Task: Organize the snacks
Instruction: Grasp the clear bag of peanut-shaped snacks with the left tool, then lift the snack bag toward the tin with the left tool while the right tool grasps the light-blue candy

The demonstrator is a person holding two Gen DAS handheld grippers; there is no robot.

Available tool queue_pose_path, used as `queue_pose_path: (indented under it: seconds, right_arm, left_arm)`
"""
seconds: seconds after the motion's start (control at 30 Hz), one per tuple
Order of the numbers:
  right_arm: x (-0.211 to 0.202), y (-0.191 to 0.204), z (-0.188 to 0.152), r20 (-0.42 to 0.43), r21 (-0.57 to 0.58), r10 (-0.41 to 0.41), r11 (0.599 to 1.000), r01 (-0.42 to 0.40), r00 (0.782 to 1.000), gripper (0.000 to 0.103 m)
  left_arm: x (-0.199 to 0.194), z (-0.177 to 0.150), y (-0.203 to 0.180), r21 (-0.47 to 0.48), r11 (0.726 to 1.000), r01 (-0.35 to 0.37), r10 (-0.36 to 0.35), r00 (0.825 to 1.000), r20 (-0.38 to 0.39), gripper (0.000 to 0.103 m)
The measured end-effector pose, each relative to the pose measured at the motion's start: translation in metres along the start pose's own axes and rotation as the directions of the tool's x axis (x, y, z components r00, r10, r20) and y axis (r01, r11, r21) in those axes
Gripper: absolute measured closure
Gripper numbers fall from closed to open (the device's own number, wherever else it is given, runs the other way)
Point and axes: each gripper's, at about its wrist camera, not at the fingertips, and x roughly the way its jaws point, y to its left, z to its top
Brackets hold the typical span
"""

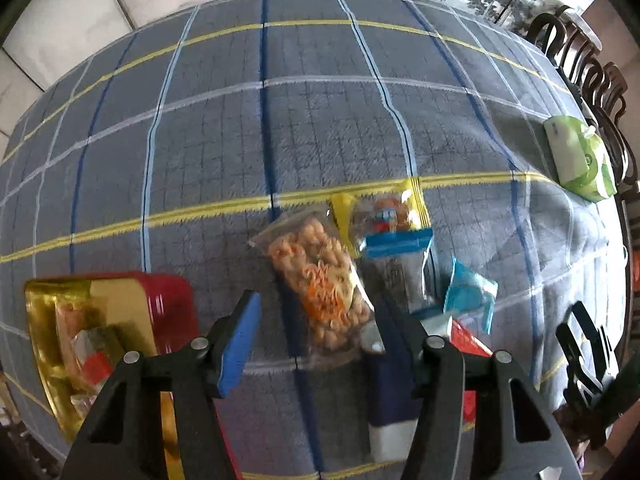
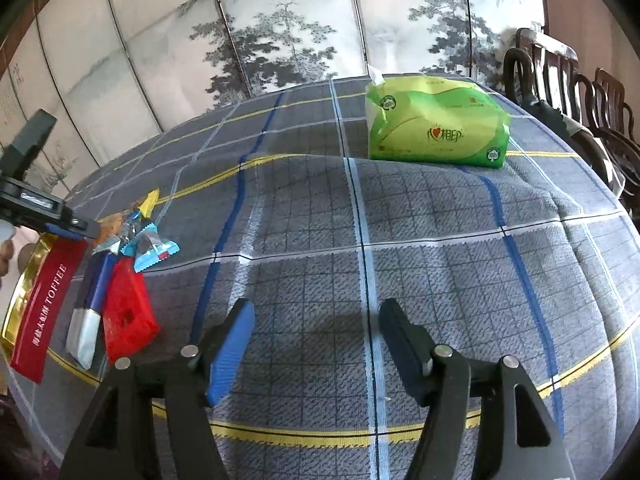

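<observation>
Jaws of the left gripper (image 1: 316, 344) stand part open, empty, straddling the clear peanut bag (image 1: 320, 276) on the worktop (image 1: 320, 120); descend squarely, pinch its middle. Right gripper (image 2: 316, 344) hovers open, empty

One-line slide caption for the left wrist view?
Open left gripper poised over a clear peanut bag on the plaid cloth, red-and-gold toffee tin alongside.

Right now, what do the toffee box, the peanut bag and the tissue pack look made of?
Toffee box: glossy red with gold foil lining, likely tin or coated card.
Peanut bag: clear plastic film, contents visible.
Tissue pack: soft green printed plastic wrap, wrinkled, tissue poking out.
</observation>
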Motion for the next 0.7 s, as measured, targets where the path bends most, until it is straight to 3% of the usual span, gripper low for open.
queue_pose_path:
  seconds: [0.13, 0.3, 0.37, 0.47, 0.6, 0.7]
  right_arm:
    - [0.000, -0.002, 0.001, 0.003, 0.012, 0.014, 1.000, -0.014, 1.000, 0.036]
    - [0.002, -0.003, 0.002, 0.006, 0.021, 0.029, 0.999, -0.029, 1.000, 0.036]
    - [0.002, -0.003, 0.002, 0.006, 0.022, 0.036, 0.999, -0.037, 0.999, 0.035]
    - [0.003, -0.003, 0.003, 0.007, 0.024, 0.040, 0.999, -0.040, 0.999, 0.035]
    - [0.003, -0.003, 0.004, 0.007, 0.027, 0.044, 0.999, -0.044, 0.999, 0.035]
    - [0.002, -0.004, 0.004, 0.008, 0.030, 0.047, 0.998, -0.048, 0.999, 0.035]
  left_arm:
    - [0.012, 0.009, -0.001, -0.014, 0.999, -0.033, 0.033, 0.999, -0.018, 0.047]
    - [0.031, 0.013, 0.006, -0.064, 0.998, -0.004, 0.000, 0.998, -0.057, 0.048]
    - [0.031, 0.012, 0.005, -0.064, 0.998, -0.018, 0.016, 1.000, -0.027, 0.048]
    - [0.028, 0.008, -0.002, -0.048, 0.997, -0.056, 0.058, 0.998, 0.037, 0.065]
    - [0.022, -0.002, -0.017, -0.027, 0.996, -0.089, 0.091, 0.993, 0.070, 0.066]
    - [-0.009, -0.019, -0.027, -0.025, 0.995, -0.098, 0.101, 0.983, 0.151, 0.066]
